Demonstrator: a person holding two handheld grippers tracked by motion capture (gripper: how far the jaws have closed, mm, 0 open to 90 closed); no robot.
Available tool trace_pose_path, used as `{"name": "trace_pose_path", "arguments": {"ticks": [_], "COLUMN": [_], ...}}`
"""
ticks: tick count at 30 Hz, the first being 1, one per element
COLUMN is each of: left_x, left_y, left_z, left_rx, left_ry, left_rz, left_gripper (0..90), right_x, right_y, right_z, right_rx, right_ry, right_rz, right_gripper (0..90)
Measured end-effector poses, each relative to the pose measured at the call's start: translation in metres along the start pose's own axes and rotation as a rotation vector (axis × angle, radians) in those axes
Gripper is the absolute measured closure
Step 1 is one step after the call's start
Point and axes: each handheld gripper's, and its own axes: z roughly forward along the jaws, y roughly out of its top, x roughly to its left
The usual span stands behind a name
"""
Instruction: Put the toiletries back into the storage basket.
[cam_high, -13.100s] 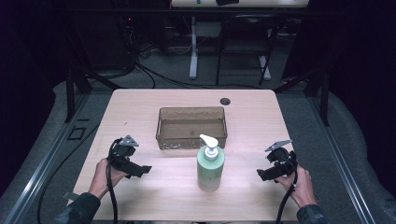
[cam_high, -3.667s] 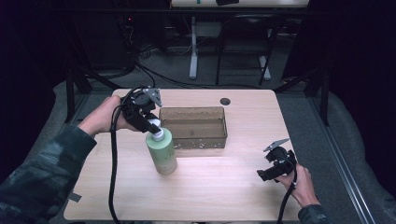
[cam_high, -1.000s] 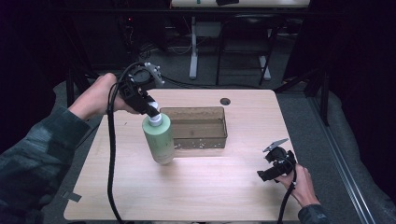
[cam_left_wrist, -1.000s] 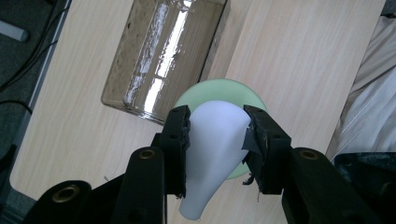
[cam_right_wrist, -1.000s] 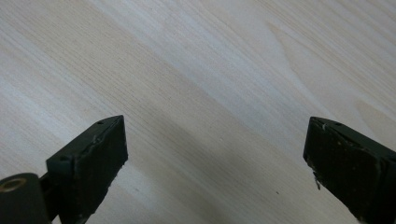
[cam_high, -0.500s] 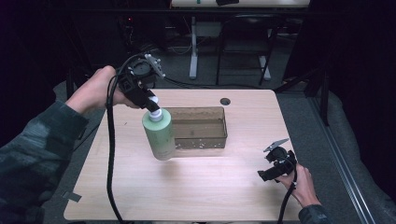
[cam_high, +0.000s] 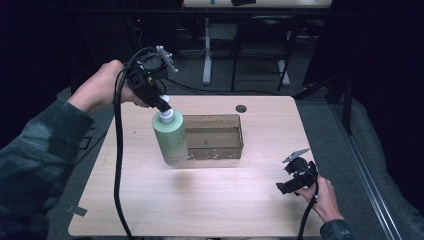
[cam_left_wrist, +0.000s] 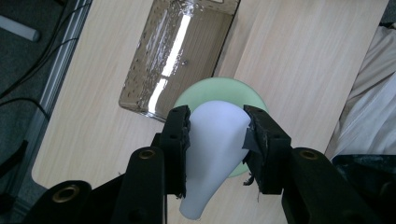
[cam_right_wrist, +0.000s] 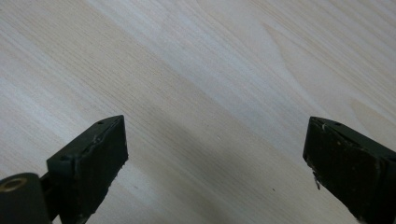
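Soap bottle (cam_high: 170, 138) hangs by its pump from the left gripper's (cam_left_wrist: 217, 140) clamped fingers (right gripper (cam_right_wrist: 215, 163) gaping, idle); next, lower it into the tray (cam_high: 215, 150).

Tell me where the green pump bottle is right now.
In the high view the green pump bottle hangs above the table's left half, beside the left end of the clear bin, its white pump head clamped in the left gripper.

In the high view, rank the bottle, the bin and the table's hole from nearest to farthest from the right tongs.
1. Bin: mid-table, up and left of the right tongs.
2. Bottle: left of the bin, held by the left tongs.
3. Hole: near the far edge.
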Motion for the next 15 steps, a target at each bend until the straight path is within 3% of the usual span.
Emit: {"name": "trace_pose_path", "arguments": {"ticks": [15], "left_x": [0.016], "left_y": [0.008], "left_z": [-0.013], "left_rx": [-0.003], "left_ry": [0.028], "left_rz": [-0.033], "left_gripper": [62.6], "right_x": [-0.002], "right_y": [-0.001], "right_z": [0.000], "right_rx": [0.003], "right_ry": [-0.006], "right_rz": [-0.005], "right_gripper": [5.9]}}
